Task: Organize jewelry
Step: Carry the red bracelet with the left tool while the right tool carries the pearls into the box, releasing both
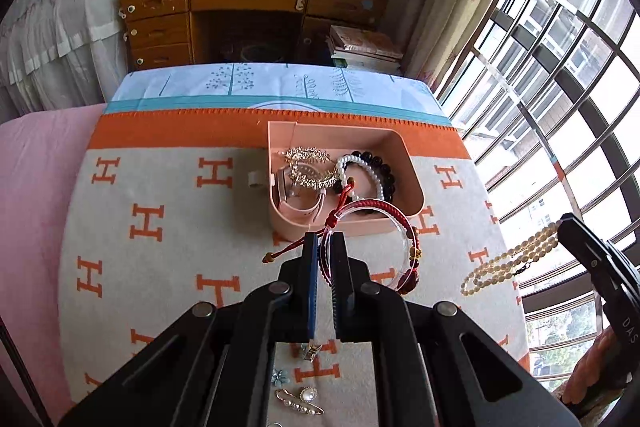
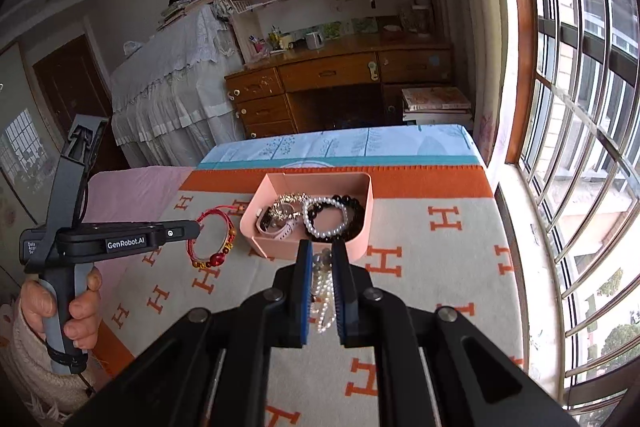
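A pink box point(image 1: 412, 183) point(image 2: 362, 227) stands on the blanket and holds a gold chain piece point(image 1: 308, 167), a pearl bracelet point(image 1: 360, 167) point(image 2: 320, 211), a black bead bracelet point(image 1: 386, 167) and a pink watch point(image 1: 300, 205). My left gripper point(image 1: 325, 239) point(image 2: 196, 227) is shut on a red cord bracelet point(image 1: 400, 251) point(image 2: 210, 239) with a clear ring, held just short of the box. My right gripper point(image 2: 322, 251) point(image 1: 560, 223) is shut on a pale bead necklace point(image 2: 324, 291) point(image 1: 508, 263) that hangs down, near the box's front wall.
The orange-and-cream H-pattern blanket point(image 1: 160, 219) covers the bed. A pearl brooch pin point(image 1: 300, 401), a small blue flower piece point(image 1: 279, 377) and a small metal piece point(image 1: 311, 351) lie under my left gripper. A wooden desk point(image 1: 248, 15) stands beyond; window bars point(image 2: 580, 147) are at right.
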